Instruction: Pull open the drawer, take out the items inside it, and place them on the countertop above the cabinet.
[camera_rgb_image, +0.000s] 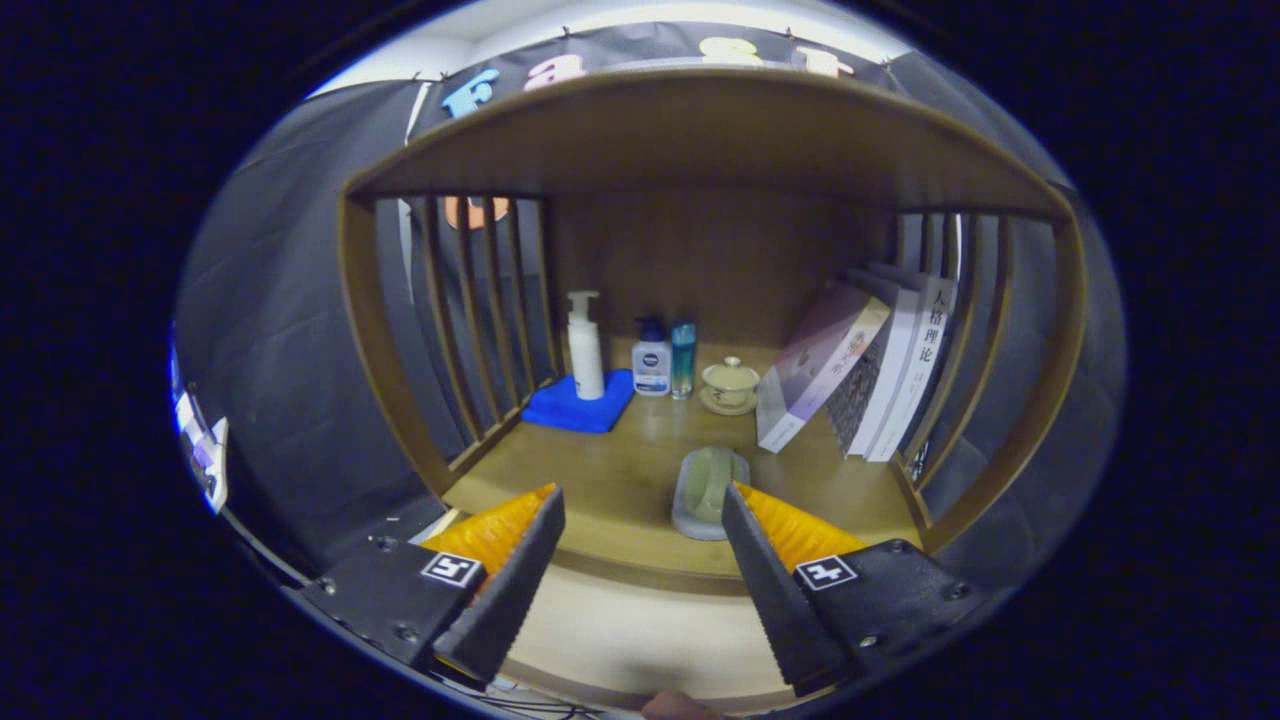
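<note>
The gripper (640, 545) hangs with fingers spread wide, holding nothing; a pale green oblong soap-like item (708, 492) lies near the wooden countertop's (610, 485) front edge, just ahead of them; a blue cloth (578, 406) lies at the back left corner.

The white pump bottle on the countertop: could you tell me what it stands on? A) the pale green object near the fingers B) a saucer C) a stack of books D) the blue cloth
D: the white pump bottle stands upright on the blue cloth, well beyond the open gripper.
</note>
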